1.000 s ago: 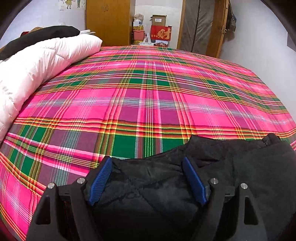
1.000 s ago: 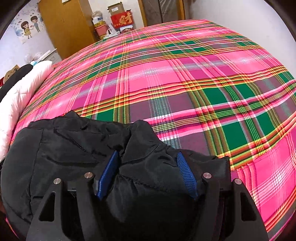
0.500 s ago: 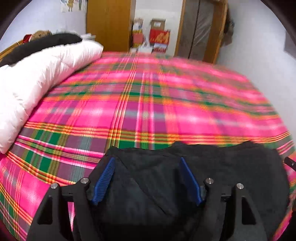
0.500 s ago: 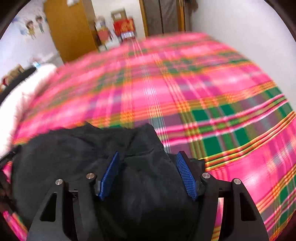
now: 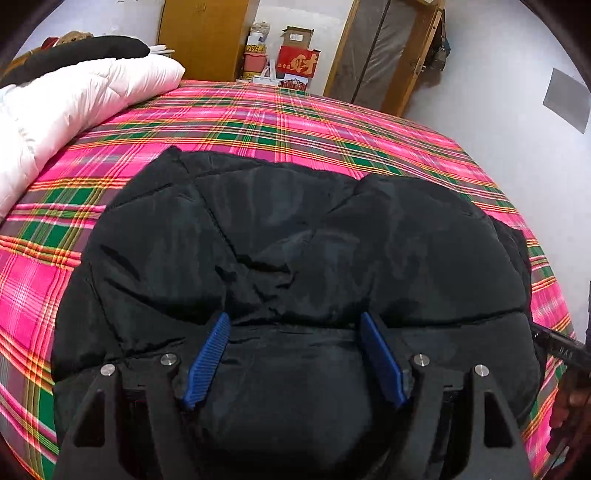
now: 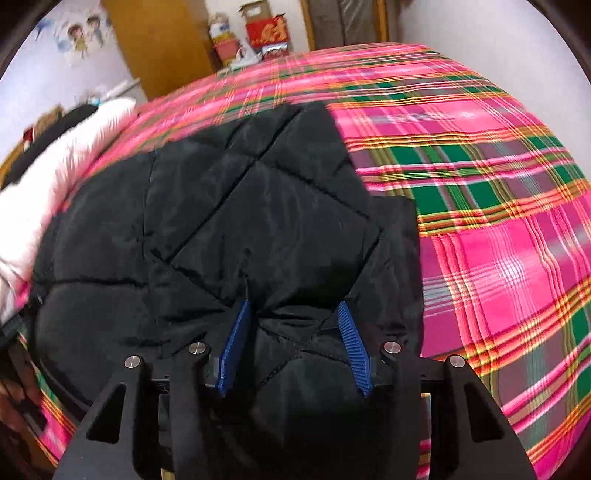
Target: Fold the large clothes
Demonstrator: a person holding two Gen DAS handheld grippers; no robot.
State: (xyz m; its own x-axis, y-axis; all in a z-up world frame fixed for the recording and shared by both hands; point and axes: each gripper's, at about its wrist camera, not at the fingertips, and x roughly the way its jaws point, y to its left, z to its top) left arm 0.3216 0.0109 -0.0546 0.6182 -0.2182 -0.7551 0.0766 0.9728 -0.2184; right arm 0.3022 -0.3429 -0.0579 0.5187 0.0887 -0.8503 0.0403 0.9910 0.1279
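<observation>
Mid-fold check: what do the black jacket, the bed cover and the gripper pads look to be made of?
Black jacket: padded, likely nylon or polyester shell, going by its slight sheen and stitched diamond quilting. Plaid bed cover: woven cloth, probably cotton, matte. Pads: blue, ribbed, apparently rubber or plastic, on the left gripper and the right gripper.

Both wrist cameras sat close above a black quilted padded jacket (image 5: 295, 240) (image 6: 240, 221), each looking forward between its own gripper's blue-padded fingers and down across a pink, green and yellow plaid bedspread (image 5: 295, 122) (image 6: 498, 229). Both faced the far wall, sharing the tall orange-brown wooden wardrobe (image 5: 203, 37) (image 6: 159, 40), the red cardboard box (image 5: 298, 65) (image 6: 266, 30) and the white puffy quilted duvet (image 5: 74, 99) (image 6: 59, 173) at left.
</observation>
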